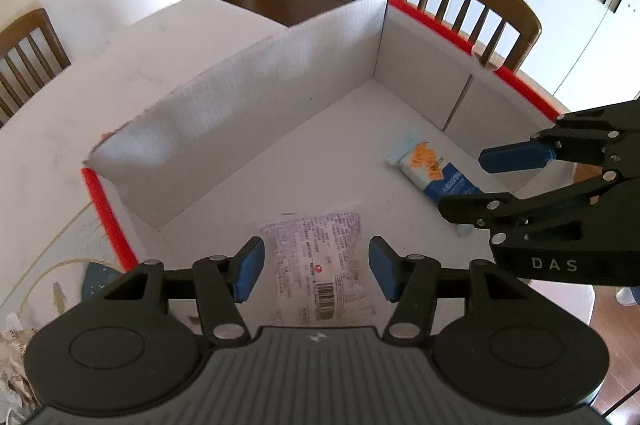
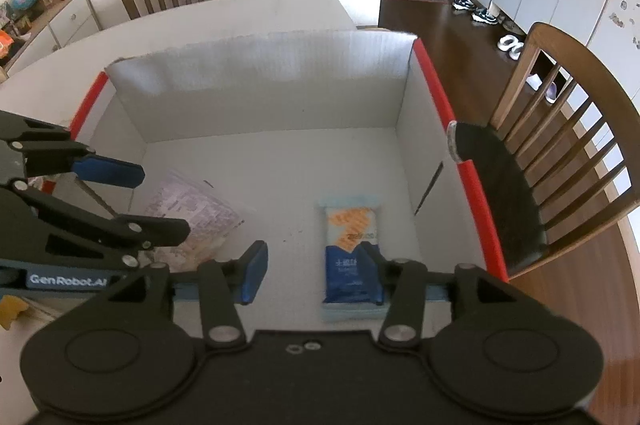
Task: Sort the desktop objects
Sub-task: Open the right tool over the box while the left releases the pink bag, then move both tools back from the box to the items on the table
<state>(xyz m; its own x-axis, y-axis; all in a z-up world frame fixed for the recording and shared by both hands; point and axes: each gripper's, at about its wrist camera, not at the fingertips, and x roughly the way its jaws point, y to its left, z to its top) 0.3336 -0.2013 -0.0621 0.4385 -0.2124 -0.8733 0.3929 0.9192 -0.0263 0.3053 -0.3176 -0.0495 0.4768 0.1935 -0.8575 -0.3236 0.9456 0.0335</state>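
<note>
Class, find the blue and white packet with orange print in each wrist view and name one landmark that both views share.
Left wrist view: the blue and white packet lies right of centre on the box floor, beside the right gripper.
Right wrist view: the packet lies low, just right of centre.
Shared landmark: the box's red rim.
</note>
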